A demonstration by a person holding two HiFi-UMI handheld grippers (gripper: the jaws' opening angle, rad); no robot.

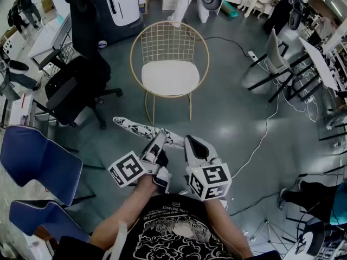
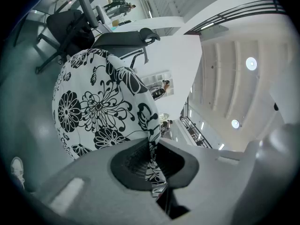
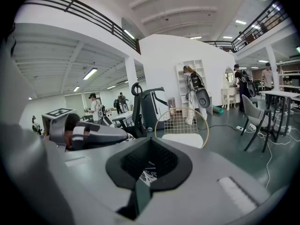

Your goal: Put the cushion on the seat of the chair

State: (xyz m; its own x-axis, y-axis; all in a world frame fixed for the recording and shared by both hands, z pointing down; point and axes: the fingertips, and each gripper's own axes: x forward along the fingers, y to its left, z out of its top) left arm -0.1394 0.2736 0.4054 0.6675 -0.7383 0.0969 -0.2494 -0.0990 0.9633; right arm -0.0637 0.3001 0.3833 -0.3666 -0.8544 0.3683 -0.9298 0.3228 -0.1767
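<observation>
A gold wire chair [image 1: 146,42] with a white seat pad [image 1: 169,76] stands on the grey floor ahead of me; in the right gripper view the chair [image 3: 182,125] shows straight ahead. The black-and-white flowered cushion [image 1: 135,127] hangs flat between the chair and my body. My left gripper [image 1: 160,138] is shut on its near edge, and the fabric [image 2: 93,107] is pinched between the pads [image 2: 136,165]. My right gripper [image 1: 188,141] sits just right of it, shut, with a strip of the flowered cloth [image 3: 149,175] showing between its pads.
A black office chair [image 1: 76,85] stands left of the wire chair, with two blue chairs [image 1: 38,161] nearer me on the left. A white cable [image 1: 261,140] snakes over the floor at right, by folding chairs and tables [image 1: 320,64]. People stand far back left [image 1: 24,7].
</observation>
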